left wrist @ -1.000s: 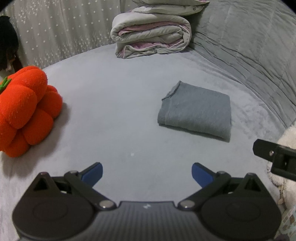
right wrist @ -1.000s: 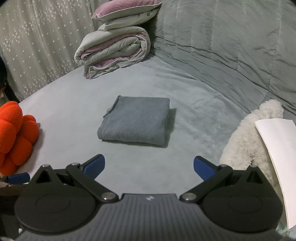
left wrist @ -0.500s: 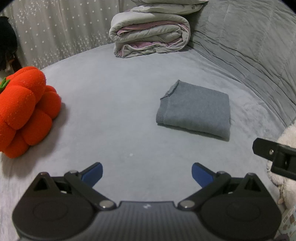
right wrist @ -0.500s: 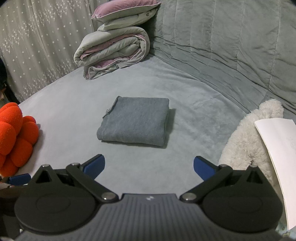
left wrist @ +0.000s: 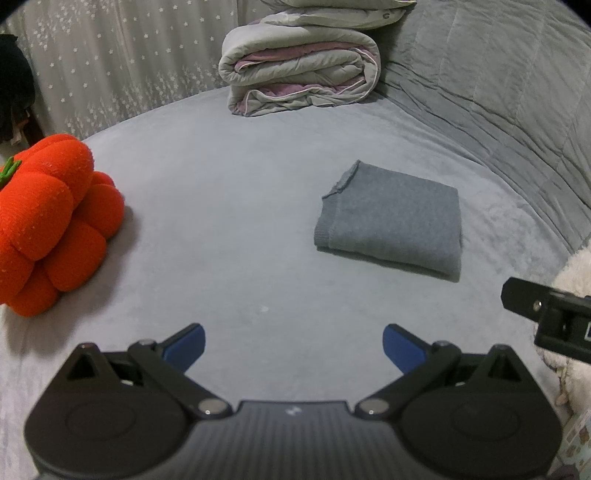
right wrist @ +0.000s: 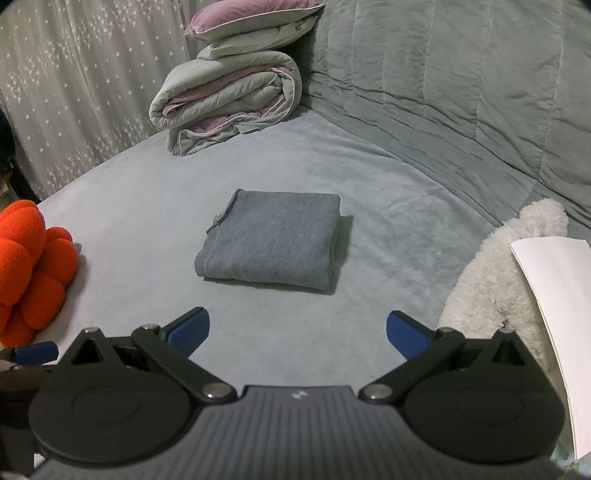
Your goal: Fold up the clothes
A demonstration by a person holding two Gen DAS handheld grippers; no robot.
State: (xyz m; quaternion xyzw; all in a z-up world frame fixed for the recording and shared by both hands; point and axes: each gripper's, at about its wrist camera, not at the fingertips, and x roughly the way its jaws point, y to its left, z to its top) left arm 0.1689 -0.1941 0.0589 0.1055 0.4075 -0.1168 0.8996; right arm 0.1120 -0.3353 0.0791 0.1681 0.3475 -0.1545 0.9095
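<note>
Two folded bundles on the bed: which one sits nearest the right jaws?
The small grey folded garment, lying flat mid-bed just ahead of the open jaws. The bulky grey-and-purple comforter sits farther back under a pillow.

Blk tool (left wrist: 293, 345); blue fingertips (left wrist: 400, 347)

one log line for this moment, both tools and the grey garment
left tool: open, empty | right tool: open, empty | grey garment: folded, flat on bed, untouched | stage: fold looks done

no readable text, labels or numbers
</note>
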